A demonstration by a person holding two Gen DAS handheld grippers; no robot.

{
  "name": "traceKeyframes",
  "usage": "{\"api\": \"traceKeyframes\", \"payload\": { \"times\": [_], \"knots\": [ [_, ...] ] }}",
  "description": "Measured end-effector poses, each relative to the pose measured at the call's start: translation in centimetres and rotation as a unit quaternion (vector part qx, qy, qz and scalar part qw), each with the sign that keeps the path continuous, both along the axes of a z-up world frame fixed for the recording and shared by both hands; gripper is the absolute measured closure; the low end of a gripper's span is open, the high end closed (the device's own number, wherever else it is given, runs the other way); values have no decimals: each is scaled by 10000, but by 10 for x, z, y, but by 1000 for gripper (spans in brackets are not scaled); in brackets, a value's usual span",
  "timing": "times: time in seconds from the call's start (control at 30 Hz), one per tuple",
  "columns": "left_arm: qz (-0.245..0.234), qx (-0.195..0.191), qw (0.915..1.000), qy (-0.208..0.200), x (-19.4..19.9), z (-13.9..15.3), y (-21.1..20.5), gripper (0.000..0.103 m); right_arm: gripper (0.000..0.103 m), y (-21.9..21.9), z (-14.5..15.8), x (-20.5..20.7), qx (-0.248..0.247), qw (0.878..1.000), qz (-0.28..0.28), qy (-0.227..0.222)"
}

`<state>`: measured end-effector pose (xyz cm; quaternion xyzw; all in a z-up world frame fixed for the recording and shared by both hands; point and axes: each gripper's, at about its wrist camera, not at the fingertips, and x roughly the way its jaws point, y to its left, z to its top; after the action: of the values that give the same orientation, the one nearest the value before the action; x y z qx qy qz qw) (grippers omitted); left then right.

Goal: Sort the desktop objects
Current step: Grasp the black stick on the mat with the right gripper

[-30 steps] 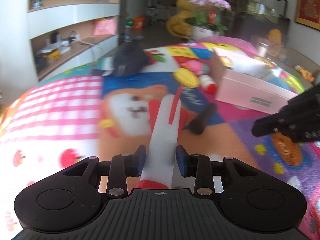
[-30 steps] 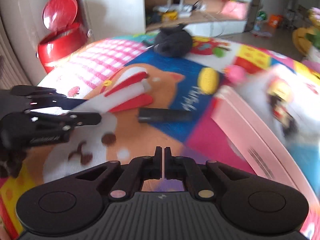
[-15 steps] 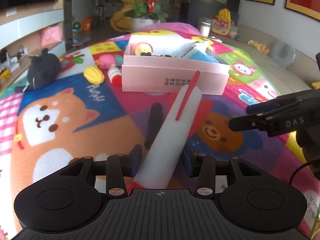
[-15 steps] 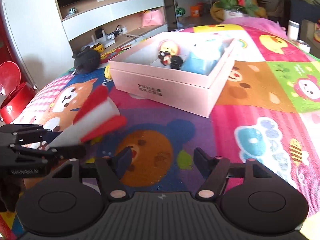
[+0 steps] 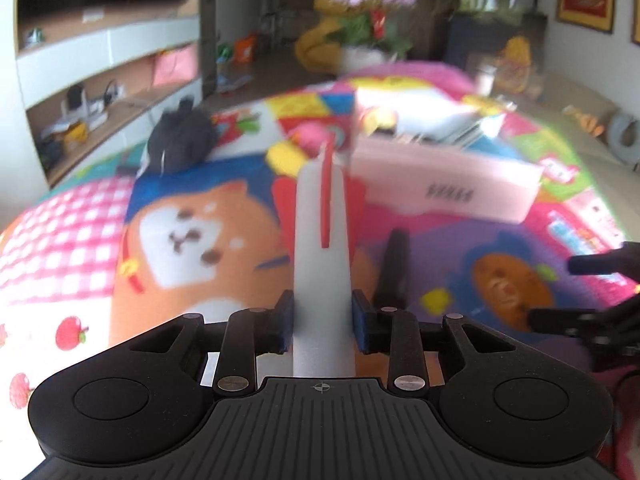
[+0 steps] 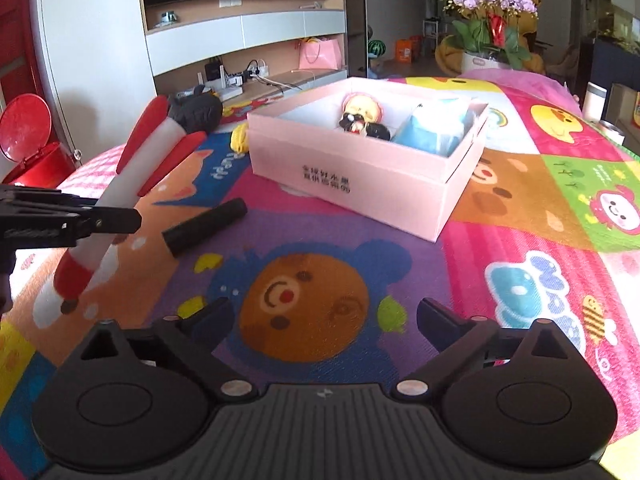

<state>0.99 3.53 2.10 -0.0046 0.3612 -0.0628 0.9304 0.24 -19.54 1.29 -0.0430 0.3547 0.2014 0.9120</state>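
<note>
1. The toy rocket, white with red fins, is clamped by its body in the left gripper, above the play mat.
2. The pink box sits at one o'clock from the rocket, holding a doll.
3. A black tube lies on the mat between them.
4. The right gripper is opening wide, with nothing between its jaws.

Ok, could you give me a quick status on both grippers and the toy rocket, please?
Left gripper shut on the toy rocket, held off the mat. Right gripper opening, nothing between its jaws. Pink box ahead; black cylinder lying before it.
</note>
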Motion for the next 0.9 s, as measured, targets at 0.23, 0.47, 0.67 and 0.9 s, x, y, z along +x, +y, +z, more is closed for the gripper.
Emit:
{"api": "traceKeyframes", "payload": {
  "times": [0.23, 0.47, 0.67, 0.9],
  "knots": [
    [-629, -422, 9971, 86, 9, 0, -21, 66, 2, -5, -4, -2, 108, 9998, -136, 82],
    [-445, 52, 9989, -134, 2, 4, -29, 65, 1, -12, 1, -5, -2, 9997, -250, -69],
    [-70, 170, 9996, -214, -1, 1, -17, 42, 1, 1, 3, -1, -90, 9998, -85, -137],
    [66, -169, 9998, -115, -7, -6, -3, 18, 58, 0, -2, 18, -238, 9994, -207, 114]
  ]
}}
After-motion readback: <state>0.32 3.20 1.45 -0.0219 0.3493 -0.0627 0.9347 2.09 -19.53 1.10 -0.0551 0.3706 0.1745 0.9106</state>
